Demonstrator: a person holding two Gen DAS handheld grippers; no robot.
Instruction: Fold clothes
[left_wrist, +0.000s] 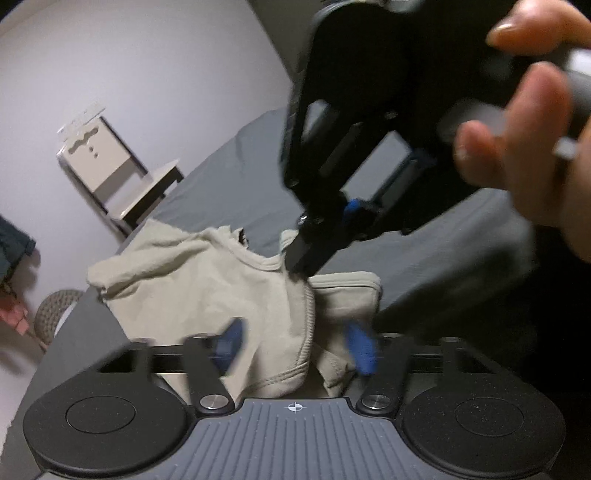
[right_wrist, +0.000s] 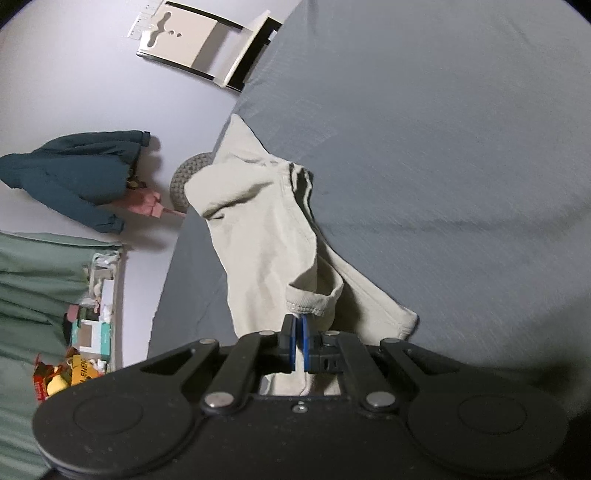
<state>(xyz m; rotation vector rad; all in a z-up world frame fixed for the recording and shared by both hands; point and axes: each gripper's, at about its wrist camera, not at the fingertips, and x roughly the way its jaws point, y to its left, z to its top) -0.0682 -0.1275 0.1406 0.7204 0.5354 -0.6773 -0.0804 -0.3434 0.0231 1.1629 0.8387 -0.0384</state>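
A beige garment (left_wrist: 207, 280) lies bunched on a grey bed sheet (left_wrist: 229, 173). In the left wrist view my left gripper (left_wrist: 295, 347) straddles the garment's stitched edge; its blue pads (left_wrist: 231, 343) are blurred and stand apart with cloth between them. My right gripper (left_wrist: 299, 264) comes down from above and pinches the garment near its neckline. In the right wrist view the right gripper (right_wrist: 300, 332) is shut, blue pads together on a ribbed edge of the garment (right_wrist: 258, 229), which hangs lifted over the sheet (right_wrist: 443, 166).
A person's hand (left_wrist: 517, 147) holds the right gripper's handle. Beside the bed stand a pale chair (right_wrist: 199, 48) and a woven round basket (right_wrist: 188, 177). A teal jacket (right_wrist: 74, 173), green fabric (right_wrist: 33, 280) and boxes (right_wrist: 88, 332) lie off the bed's left side.
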